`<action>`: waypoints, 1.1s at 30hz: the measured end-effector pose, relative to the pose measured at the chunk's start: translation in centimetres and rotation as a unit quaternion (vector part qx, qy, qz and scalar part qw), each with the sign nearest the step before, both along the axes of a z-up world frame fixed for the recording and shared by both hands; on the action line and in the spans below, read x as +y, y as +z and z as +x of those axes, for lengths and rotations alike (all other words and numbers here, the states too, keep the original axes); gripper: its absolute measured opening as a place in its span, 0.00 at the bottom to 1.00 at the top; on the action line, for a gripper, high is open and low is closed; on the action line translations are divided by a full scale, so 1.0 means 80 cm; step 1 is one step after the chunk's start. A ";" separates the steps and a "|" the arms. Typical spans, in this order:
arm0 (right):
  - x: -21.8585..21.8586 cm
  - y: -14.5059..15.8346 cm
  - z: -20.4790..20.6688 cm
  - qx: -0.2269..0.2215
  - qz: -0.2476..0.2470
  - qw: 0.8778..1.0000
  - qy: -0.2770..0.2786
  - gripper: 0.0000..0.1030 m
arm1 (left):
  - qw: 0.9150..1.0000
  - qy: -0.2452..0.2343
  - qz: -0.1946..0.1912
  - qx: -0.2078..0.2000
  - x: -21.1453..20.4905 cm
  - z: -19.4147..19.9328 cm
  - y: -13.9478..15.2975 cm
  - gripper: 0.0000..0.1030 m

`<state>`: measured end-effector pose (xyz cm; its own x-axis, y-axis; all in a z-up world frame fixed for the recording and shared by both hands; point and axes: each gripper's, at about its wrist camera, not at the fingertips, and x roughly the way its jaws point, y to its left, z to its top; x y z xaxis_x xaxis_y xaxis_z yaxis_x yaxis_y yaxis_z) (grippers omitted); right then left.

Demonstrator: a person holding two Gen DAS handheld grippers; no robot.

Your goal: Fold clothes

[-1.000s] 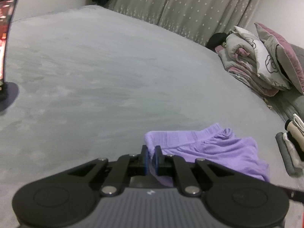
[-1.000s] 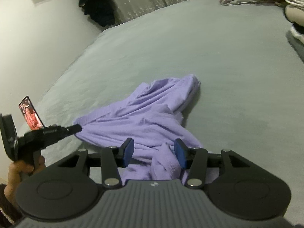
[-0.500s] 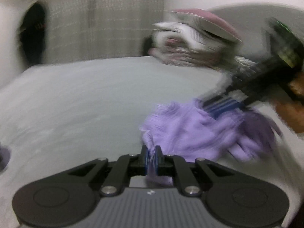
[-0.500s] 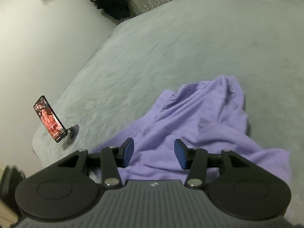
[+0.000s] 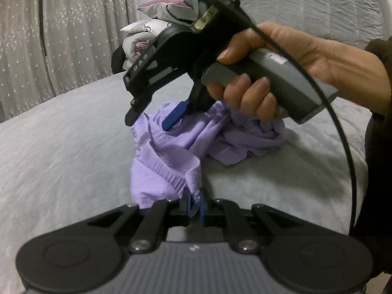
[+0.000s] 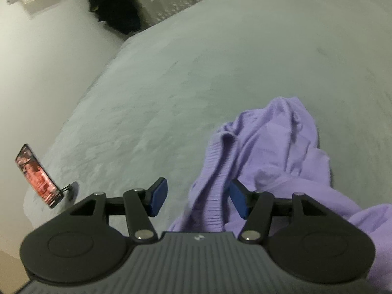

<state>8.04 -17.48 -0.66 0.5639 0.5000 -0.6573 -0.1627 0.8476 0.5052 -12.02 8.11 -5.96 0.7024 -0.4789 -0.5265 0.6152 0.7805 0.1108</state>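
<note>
Grey bed (image 5: 61, 152); left tongs (image 5: 195, 207) pinch purple garment (image 5: 166, 161), right tongs (image 6: 198, 199) opening, angled down.

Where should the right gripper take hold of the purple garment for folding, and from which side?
Probably the ribbed hem band of the purple garment, which stands up as a raised ridge between the right gripper's opening jaws. Come down from above, straddling it; the left gripper already pinches another edge.

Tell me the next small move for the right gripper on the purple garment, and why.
Probably close the right gripper on the ribbed hem of the purple garment: its jaws are opening with that band between them, unpinched, while the left gripper already clamps another edge.
</note>
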 end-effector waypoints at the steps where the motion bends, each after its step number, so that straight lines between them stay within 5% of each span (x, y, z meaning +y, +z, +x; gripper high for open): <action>1: 0.002 0.000 0.001 0.000 -0.003 1.000 -0.004 0.59 | 1.000 0.002 -0.001 0.001 0.003 -0.002 0.000 0.07; 6: 0.013 0.001 0.011 -0.013 -0.040 0.999 -0.019 0.53 | 1.000 0.009 -0.013 0.011 0.009 -0.001 0.004 0.13; 10: 0.012 -0.010 0.018 0.000 -0.043 0.999 -0.018 0.34 | 0.999 0.016 -0.041 0.012 0.018 -0.004 0.014 0.43; 12: 0.010 -0.018 0.019 0.010 -0.031 0.999 -0.015 0.19 | 0.998 0.019 -0.057 0.019 0.021 -0.001 0.017 0.44; 18: -0.014 -0.015 0.009 0.009 0.010 1.000 -0.016 0.10 | 0.994 0.035 -0.094 0.054 0.016 0.016 0.017 0.44; 26: -0.038 -0.009 0.002 0.025 0.025 0.999 -0.024 0.08 | 0.992 0.084 -0.058 0.071 -0.014 0.044 0.012 0.33; 31: -0.028 -0.009 0.009 0.034 0.030 0.999 -0.022 0.08 | 0.990 0.108 -0.040 0.078 -0.027 0.049 0.007 0.05; 33: -0.027 -0.009 0.012 0.035 0.030 0.999 -0.022 0.08 | 0.991 0.109 -0.041 0.070 -0.028 0.046 0.012 0.04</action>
<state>9.01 -19.68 -1.36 0.5401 0.5153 -0.6654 -0.0896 0.8213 0.5634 -8.36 5.88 -5.01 0.7170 -0.3691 -0.5914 0.4361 0.8993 -0.0327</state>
